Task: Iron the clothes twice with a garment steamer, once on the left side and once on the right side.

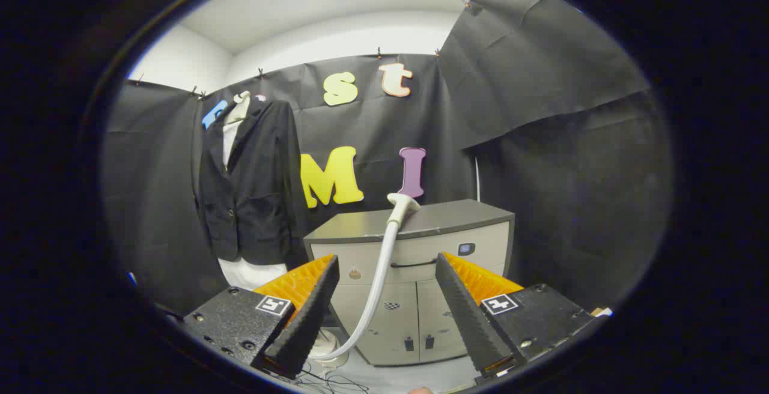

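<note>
While hand-held gripper (384, 289) gapes, steamer (401, 203) atop cabinet (420, 226)

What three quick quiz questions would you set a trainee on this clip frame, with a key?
1. True or false: the tongs are shut on the steamer.
2. Where does the steamer's head rest? A) on the cabinet top B) on the floor C) against the jacket
3. Fill in: the jacket hangs on the booth wall, beside the ______.

Key:
1. False. The tongs are open, and the steamer's hose runs in the gap, beyond the fingers.
2. A.
3. Cabinet. The jacket hangs apart from it, over a white shirt.
</note>
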`<state>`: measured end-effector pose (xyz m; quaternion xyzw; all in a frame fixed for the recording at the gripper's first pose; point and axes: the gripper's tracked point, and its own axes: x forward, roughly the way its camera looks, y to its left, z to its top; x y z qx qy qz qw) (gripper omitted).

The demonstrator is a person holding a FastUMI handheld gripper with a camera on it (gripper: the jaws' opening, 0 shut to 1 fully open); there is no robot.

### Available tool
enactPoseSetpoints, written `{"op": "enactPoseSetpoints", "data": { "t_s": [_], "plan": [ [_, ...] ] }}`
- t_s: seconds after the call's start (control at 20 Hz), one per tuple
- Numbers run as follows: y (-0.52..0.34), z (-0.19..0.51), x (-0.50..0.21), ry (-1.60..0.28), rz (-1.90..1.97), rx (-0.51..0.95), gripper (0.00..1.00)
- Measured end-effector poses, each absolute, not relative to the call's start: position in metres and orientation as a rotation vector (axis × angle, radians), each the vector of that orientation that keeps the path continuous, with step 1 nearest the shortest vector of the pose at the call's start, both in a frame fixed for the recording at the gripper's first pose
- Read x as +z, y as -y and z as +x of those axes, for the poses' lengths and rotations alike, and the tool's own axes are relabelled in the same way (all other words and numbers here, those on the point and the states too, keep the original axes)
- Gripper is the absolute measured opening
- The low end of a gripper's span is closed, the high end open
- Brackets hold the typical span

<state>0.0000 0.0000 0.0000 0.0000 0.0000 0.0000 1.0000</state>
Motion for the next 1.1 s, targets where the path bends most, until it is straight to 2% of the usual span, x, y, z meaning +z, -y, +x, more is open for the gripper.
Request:
{"op": "enactPoseSetpoints", "data": {
  "t_s": [1.1],
  "plan": [
    [-0.001,-0.012,0.024,0.078,-0.025,-0.011,1.00]
  ]
}}
